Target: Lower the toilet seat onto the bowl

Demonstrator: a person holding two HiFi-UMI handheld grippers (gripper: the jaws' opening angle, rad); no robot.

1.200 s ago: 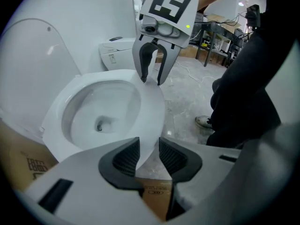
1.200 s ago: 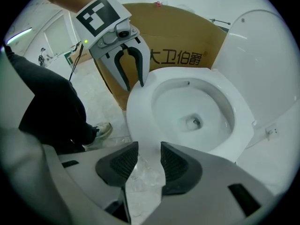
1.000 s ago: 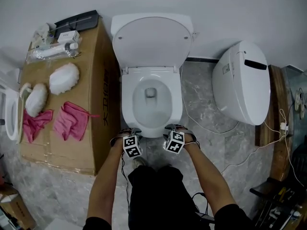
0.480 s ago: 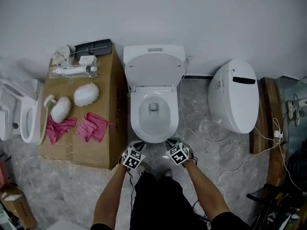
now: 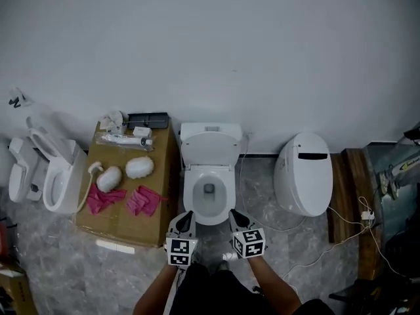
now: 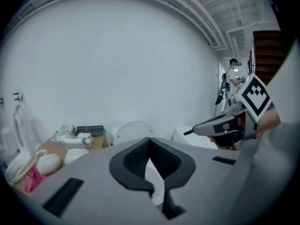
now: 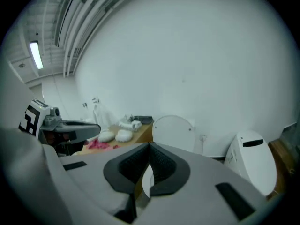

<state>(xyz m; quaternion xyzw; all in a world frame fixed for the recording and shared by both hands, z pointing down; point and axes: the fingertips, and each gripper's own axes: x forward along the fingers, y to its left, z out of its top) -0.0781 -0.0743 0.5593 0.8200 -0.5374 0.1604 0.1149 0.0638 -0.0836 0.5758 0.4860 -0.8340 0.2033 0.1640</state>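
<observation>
I hold my left gripper (image 5: 186, 219) and right gripper (image 5: 235, 218) side by side just in front of the toilet (image 5: 191, 199), clear of it. Both pairs of jaws have just been closing and now meet, with nothing between them. The lid (image 5: 210, 149) stands upright against the tank. The bowl under it is open. I cannot tell whether the seat is raised with the lid or already lies on the rim. To the left, a box (image 5: 131, 227) sits beside the toilet and carries pink cloths (image 5: 146, 200) and white pads (image 5: 139, 167). To the right stands a second toilet (image 5: 303, 184) with its lid down.
</observation>
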